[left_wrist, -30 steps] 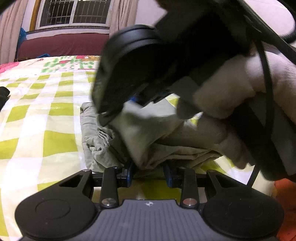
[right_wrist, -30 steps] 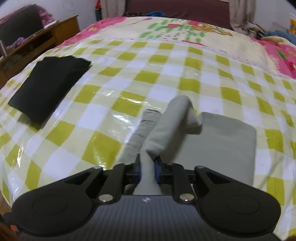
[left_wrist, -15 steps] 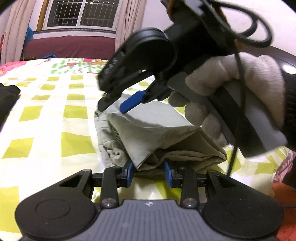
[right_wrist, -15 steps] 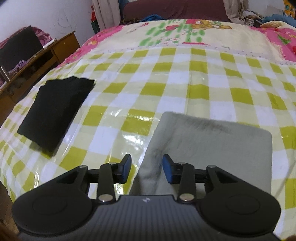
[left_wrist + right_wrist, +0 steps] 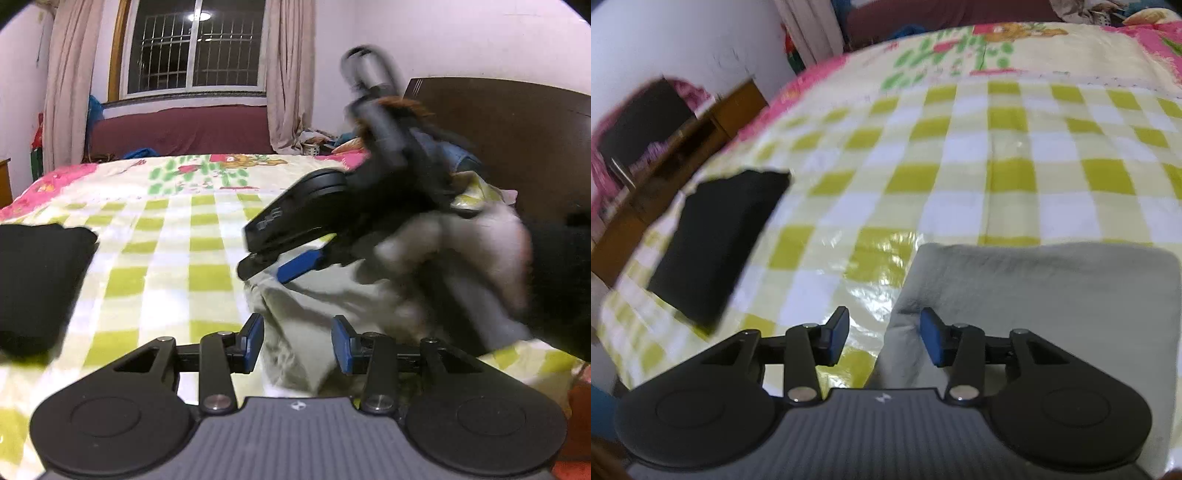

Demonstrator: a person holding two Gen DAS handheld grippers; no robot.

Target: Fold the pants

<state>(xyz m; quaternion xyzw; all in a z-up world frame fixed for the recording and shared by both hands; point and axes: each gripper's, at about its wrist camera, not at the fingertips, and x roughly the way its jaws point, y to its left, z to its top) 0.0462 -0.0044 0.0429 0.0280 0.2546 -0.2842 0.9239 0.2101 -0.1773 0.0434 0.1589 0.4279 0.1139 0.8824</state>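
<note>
The grey pants [image 5: 1041,291] lie folded in a flat rectangle on the checked bed cover. My right gripper [image 5: 884,338] is open and empty, hovering just above the fold's near left corner. In the left wrist view my left gripper [image 5: 297,345] is open, with the bunched near edge of the pants [image 5: 295,332] lying between its fingers, not pinched. The right gripper [image 5: 295,236] with its gloved hand shows there, raised above the pants.
A folded black garment [image 5: 716,240] lies on the bed to the left and shows in the left wrist view [image 5: 33,280] too. A wooden desk [image 5: 665,155] stands past the bed's left edge. A dark headboard [image 5: 517,147] is at the right.
My right gripper let go of the grey cloth, which now lies flat, and lifted away. My left gripper opened and drew back a little from the pants.
</note>
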